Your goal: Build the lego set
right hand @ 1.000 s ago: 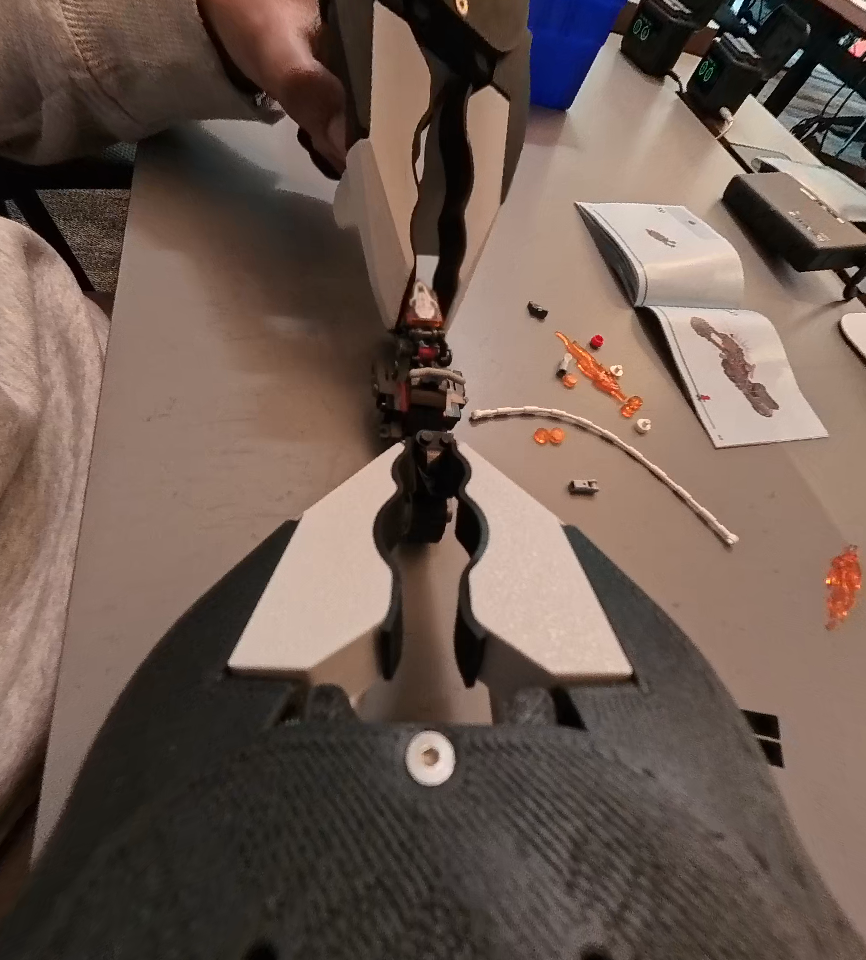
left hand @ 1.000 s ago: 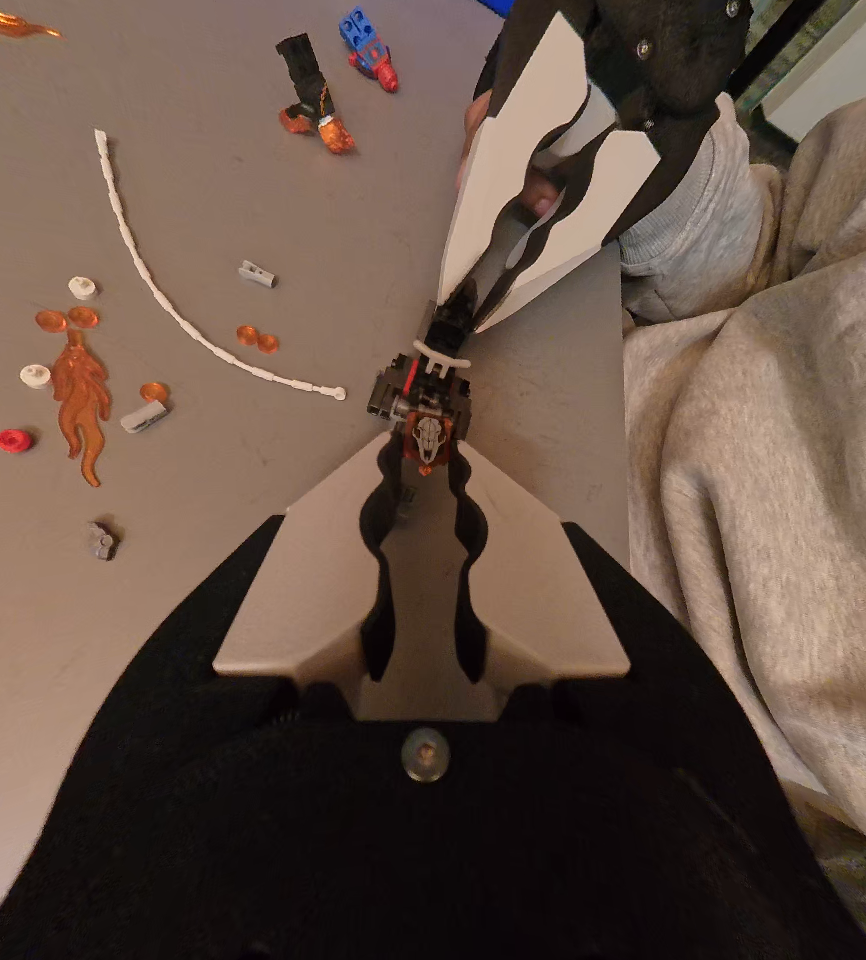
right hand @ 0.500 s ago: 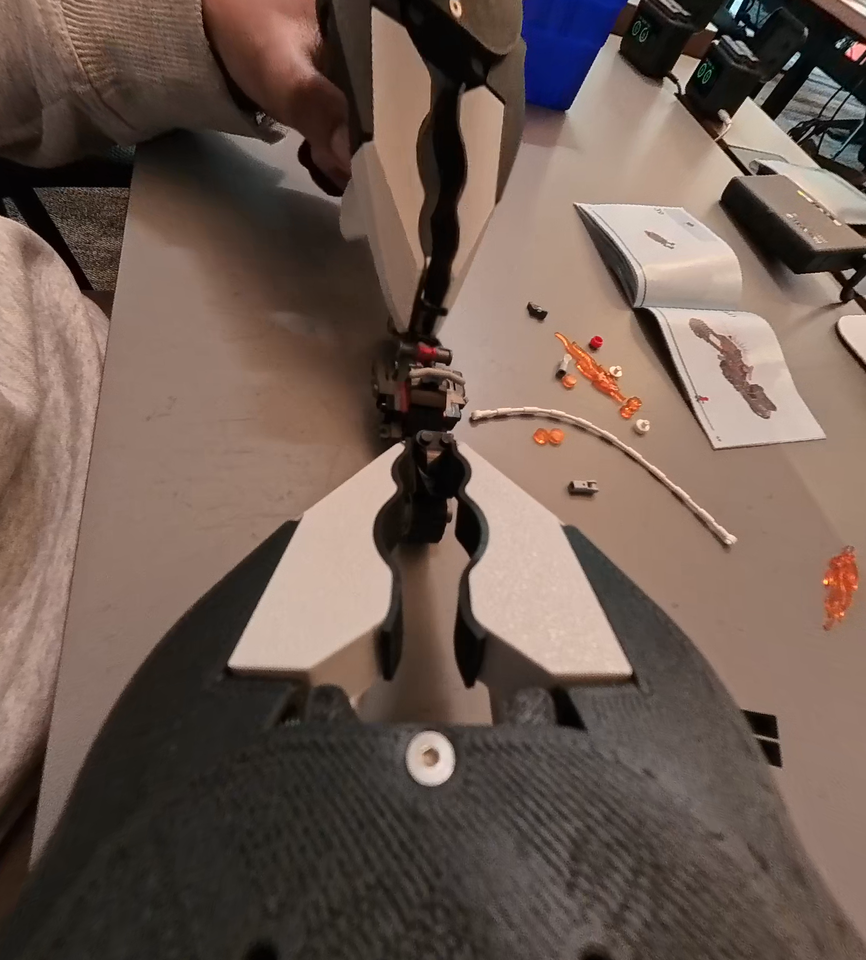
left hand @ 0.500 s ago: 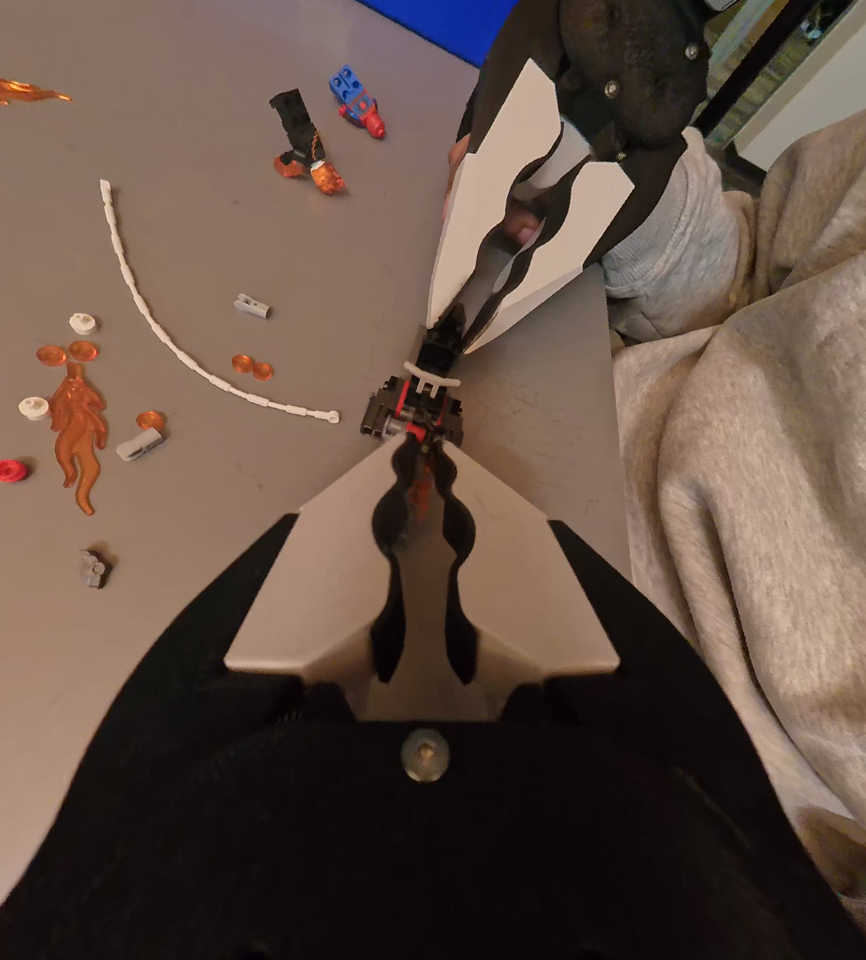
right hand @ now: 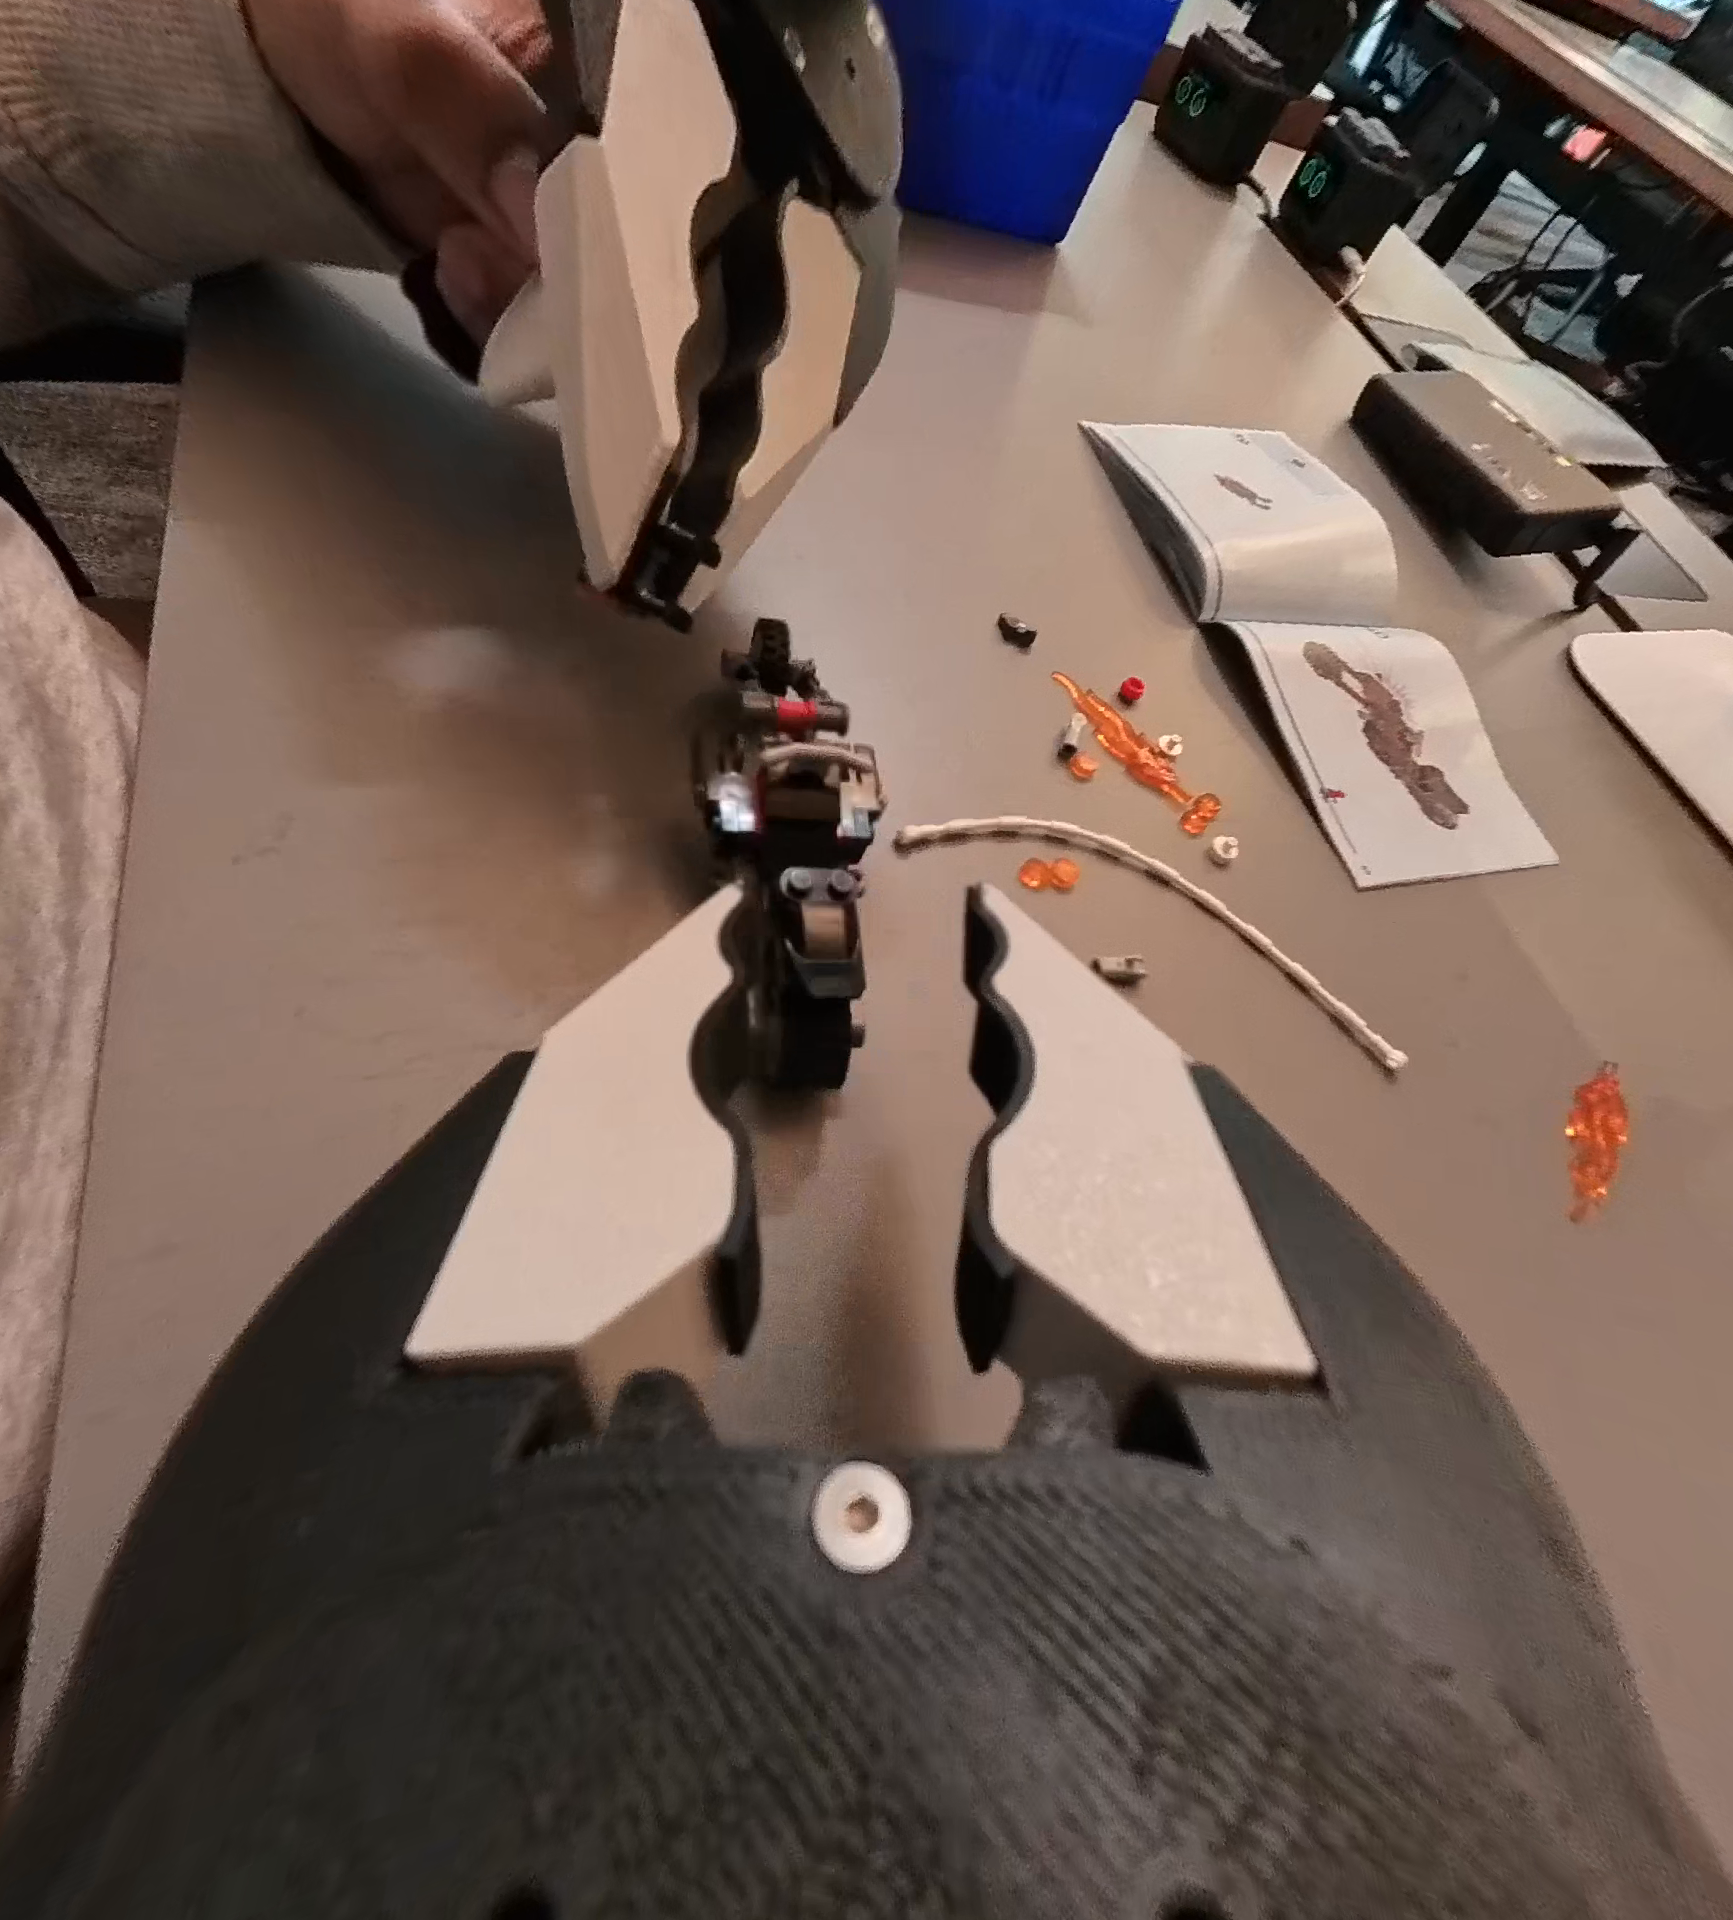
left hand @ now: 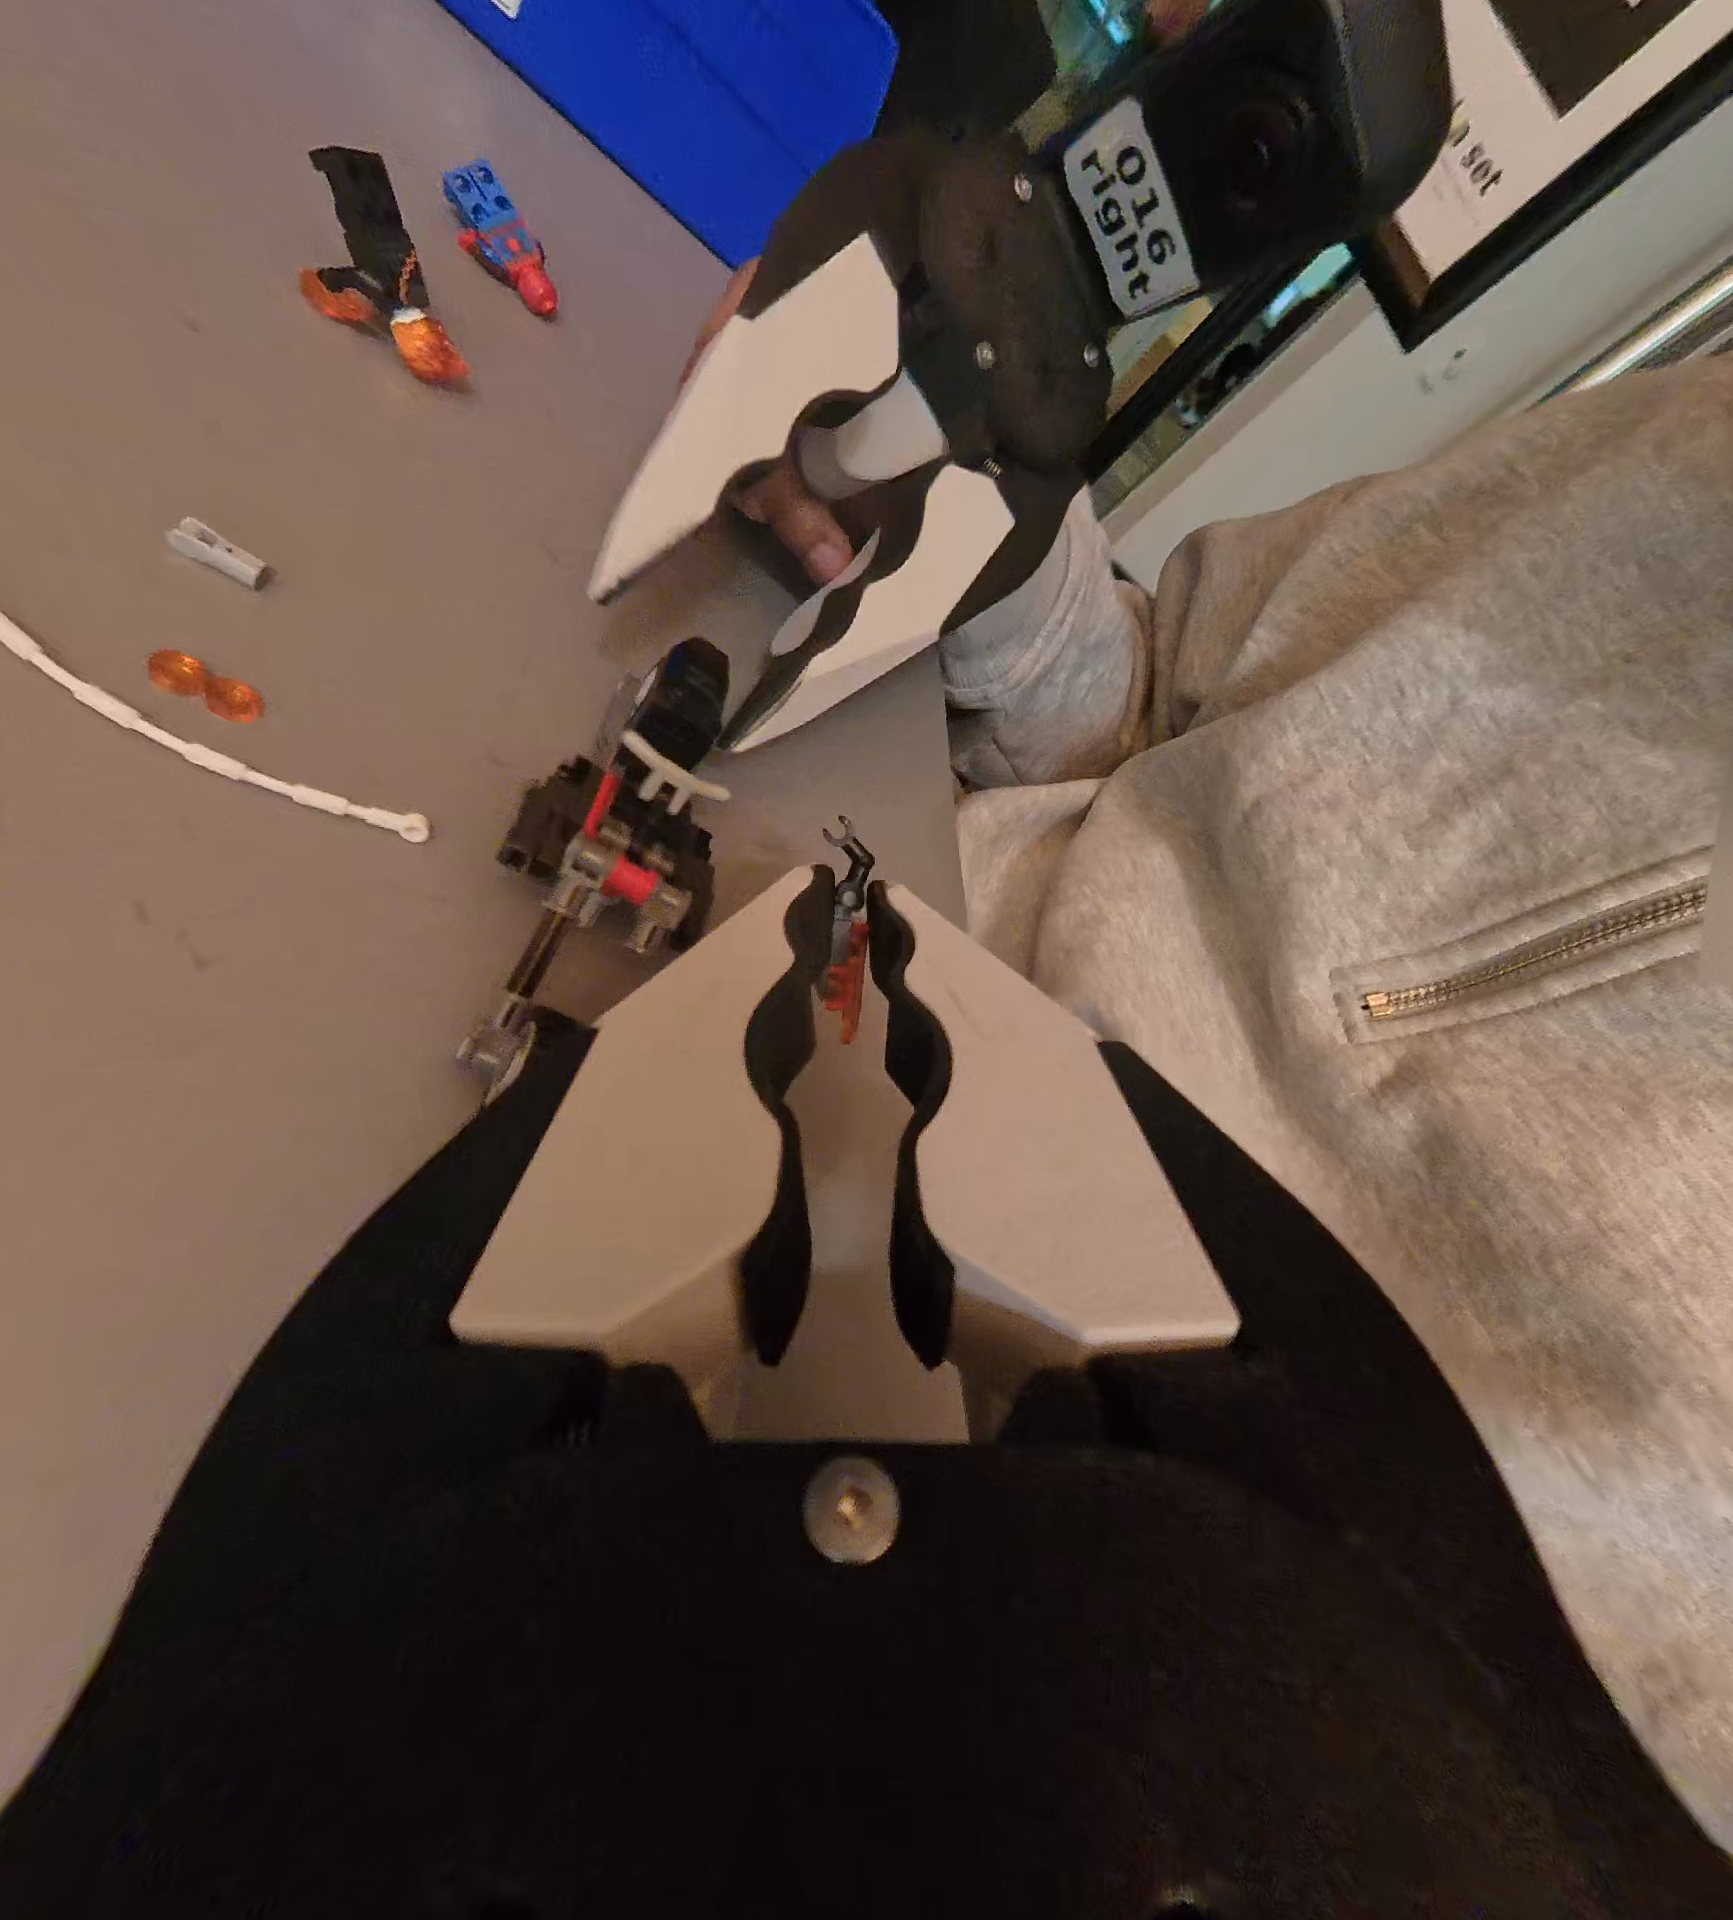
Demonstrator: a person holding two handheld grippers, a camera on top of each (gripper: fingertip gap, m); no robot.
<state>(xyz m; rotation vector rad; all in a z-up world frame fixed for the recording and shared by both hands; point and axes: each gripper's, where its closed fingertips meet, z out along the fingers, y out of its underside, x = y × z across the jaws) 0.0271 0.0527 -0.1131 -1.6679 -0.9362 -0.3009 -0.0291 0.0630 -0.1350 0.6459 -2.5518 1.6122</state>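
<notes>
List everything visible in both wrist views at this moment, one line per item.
lego bike build: one, black with red and grey, on table between the grippers
small held piece: one, grey, black and orange, in the left gripper's tips
white chain: one, lying curved on table
long flame piece: one, clear orange, near booklet
flame cluster: one, orange, right side
round orange studs: two, beside chain
minifigure parts: one black-orange, one blue-red, far table
instruction booklet: one, open
blue bin: one, far end
table: grey
left hand-held gripper: shut on the small piece
right hand-held gripper: open, around the build's rear
</notes>
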